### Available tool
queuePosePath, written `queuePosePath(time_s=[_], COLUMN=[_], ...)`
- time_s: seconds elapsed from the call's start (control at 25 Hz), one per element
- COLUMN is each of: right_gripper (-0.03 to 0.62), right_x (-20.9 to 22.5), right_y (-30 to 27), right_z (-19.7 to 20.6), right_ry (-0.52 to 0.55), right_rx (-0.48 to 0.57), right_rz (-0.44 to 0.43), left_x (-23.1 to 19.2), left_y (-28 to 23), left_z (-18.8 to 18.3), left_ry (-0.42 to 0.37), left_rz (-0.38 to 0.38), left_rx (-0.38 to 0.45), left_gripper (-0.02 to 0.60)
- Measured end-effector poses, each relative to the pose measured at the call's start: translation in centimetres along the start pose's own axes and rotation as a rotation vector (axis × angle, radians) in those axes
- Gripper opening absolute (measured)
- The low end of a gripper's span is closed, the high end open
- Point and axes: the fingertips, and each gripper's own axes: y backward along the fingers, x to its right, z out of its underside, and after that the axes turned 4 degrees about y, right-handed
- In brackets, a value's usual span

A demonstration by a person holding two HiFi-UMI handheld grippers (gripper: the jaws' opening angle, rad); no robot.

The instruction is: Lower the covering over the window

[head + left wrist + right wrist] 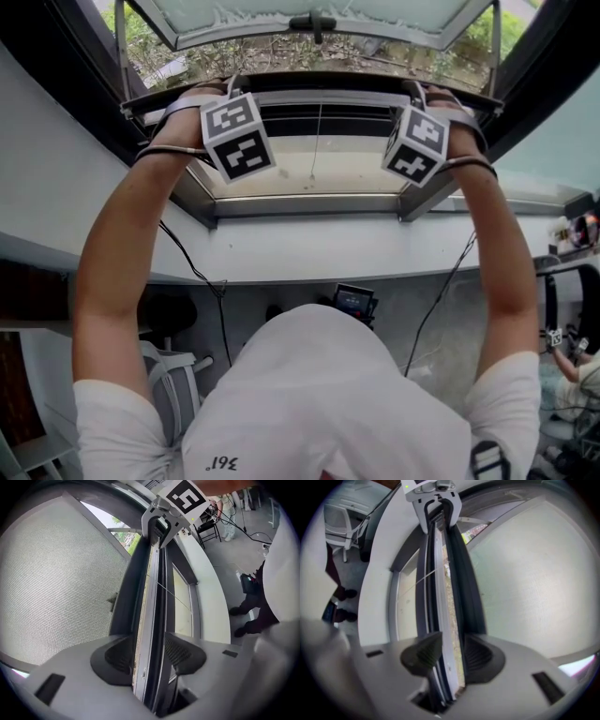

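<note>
Above the sill (309, 248), the blind bar (149, 588) is gripped by the fingers of the left gripper (149, 656) and right gripper (449, 656). "361" is printed on the shirt (319, 394).

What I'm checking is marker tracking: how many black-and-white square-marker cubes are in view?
2. The left cube rides the left gripper, the right cube the right gripper, both on the grey blind rail; none seems hidden.

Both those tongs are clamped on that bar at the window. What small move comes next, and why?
Probably draw the bar straight down, level at both ends. The left tongs and right tongs each pinch it near an end, and it sits well above the window's lower frame, so the job is not yet done.
</note>
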Motion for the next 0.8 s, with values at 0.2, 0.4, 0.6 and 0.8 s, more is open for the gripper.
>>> queuePosePath(time_s=[0.2,0.4,0.6,0.8], right_gripper=[0.14,0.149,0.171,0.181], right_x=[-1.6,-2.3,-2.9,-3.5], right_y=[-0.9,-1.2,-1.4,-1.7], right_z=[0.0,0.0,0.0,0.1], right_ry=[0.015,0.018,0.02,0.026], right_rx=[-0.009,-0.013,-0.016,-0.023], right_rz=[-0.039,-0.057,-0.078,-0.096], left_x=[1.5,2.0,2.2,2.6], left_y=[-1.2,-1.6,-1.8,-2.2], left_z=[0.5,0.7,0.8,0.9], left_ry=[-0.004,-0.008,-0.007,-0.004], left_rz=[0.027,0.035,0.041,0.051], left_rx=[-0.017,-0.023,-0.022,-0.025], left_gripper=[0.213,0.215,0.216,0.219])
